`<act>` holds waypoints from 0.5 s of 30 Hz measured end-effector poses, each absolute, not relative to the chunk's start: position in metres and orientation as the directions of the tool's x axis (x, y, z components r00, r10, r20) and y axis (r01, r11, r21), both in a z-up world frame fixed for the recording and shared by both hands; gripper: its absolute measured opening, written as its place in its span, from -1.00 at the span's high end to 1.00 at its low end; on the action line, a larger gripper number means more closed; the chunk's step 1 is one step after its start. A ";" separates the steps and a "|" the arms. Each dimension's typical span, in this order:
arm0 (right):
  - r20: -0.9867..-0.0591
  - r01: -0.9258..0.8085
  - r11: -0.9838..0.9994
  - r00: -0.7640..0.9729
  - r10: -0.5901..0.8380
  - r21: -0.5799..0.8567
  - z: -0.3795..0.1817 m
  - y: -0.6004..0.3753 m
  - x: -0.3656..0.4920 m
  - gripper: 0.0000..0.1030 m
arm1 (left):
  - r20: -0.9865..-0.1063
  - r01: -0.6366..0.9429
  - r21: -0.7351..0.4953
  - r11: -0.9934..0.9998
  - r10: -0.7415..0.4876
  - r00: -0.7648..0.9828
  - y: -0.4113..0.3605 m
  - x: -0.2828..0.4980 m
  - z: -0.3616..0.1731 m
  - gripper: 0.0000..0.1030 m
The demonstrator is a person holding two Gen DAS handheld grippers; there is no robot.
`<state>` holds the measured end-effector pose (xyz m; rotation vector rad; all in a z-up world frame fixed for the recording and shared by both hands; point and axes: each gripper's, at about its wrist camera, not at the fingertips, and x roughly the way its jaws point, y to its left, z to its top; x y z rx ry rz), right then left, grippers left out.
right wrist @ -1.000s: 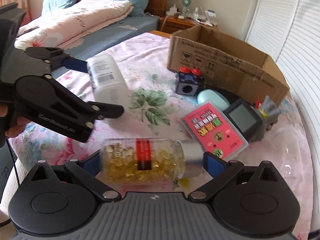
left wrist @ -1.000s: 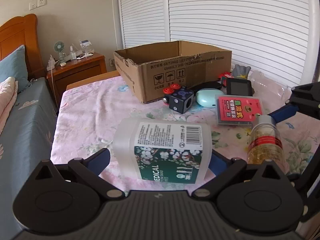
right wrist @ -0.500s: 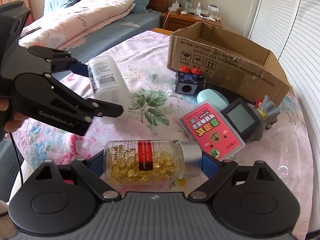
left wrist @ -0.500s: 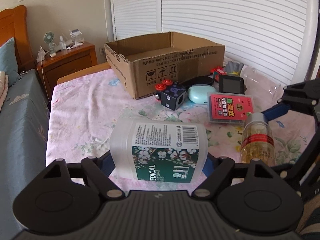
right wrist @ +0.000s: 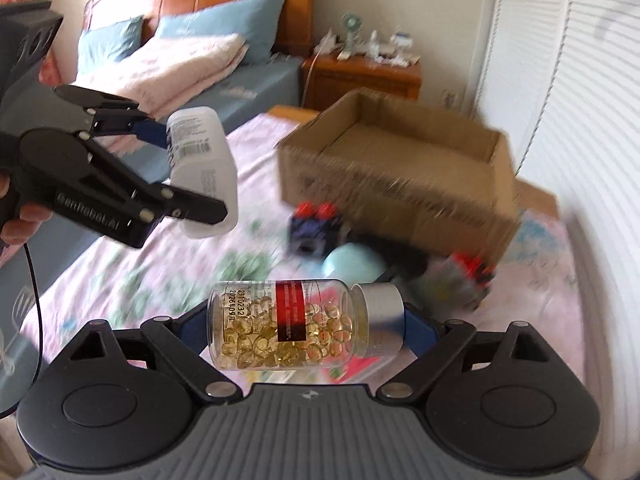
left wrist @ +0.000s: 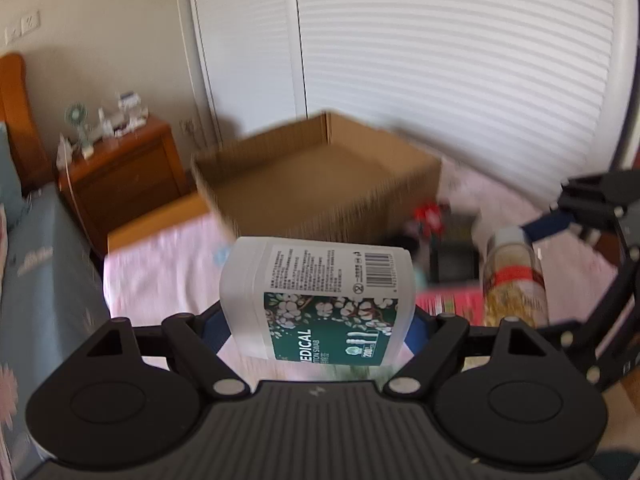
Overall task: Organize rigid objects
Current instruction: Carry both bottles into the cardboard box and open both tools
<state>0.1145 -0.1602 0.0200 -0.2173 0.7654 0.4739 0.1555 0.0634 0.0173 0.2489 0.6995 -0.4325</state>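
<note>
The left gripper [left wrist: 316,326] was closed across a white plastic swab container [left wrist: 316,292], gripped sideways between the blue pads and held in the air short of the cardboard box [left wrist: 320,176]. The right gripper [right wrist: 298,330] was likewise closed on a clear capsule bottle [right wrist: 280,326] with a silver cap [right wrist: 378,308], one pad on the base and the other against the cap end, so the bottle lay horizontal above the floral tablecloth [right wrist: 132,280]. The box stood open-topped ahead of both tools, and its floor, as far as blur allowed, showed nothing inside. A dark cube with red knobs [right wrist: 314,230], a pale blue oval case [right wrist: 352,266] and a pink packet [left wrist: 448,300] lay on the cloth near the box front. Judged from appearance, the swab container is light, stiff but slightly yielding thin plastic with a smooth label, liable to slip or pivot if squeezed lightly; a hold across its flat mid-body is sound. The capsule bottle appears rigid, heavier and glossy; an end-to-end grip risks rotation, so a hold across the cylinder's middle would be steadier. Neither should be dropped from height.
</note>
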 end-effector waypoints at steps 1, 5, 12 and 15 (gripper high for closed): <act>-0.698 -0.479 0.877 0.636 0.328 -0.025 0.026 -0.164 0.119 -0.86 | -0.662 0.465 0.083 0.881 -0.300 0.687 0.059 0.167 0.023 -0.59; -0.660 -0.443 0.895 0.684 0.310 -0.040 0.045 -0.177 0.142 -0.86 | -0.668 0.453 0.097 0.886 -0.279 0.690 0.041 0.219 0.036 -0.59; -0.610 -0.398 0.917 0.735 0.298 -0.032 0.068 -0.198 0.174 -0.86 | -0.724 0.423 0.121 0.898 -0.212 0.656 0.014 0.305 0.026 -0.59; -0.602 -0.382 0.923 0.745 0.287 -0.033 0.071 -0.203 0.183 -0.86 | -0.735 0.387 0.124 0.914 -0.178 0.655 0.008 0.339 0.015 -0.72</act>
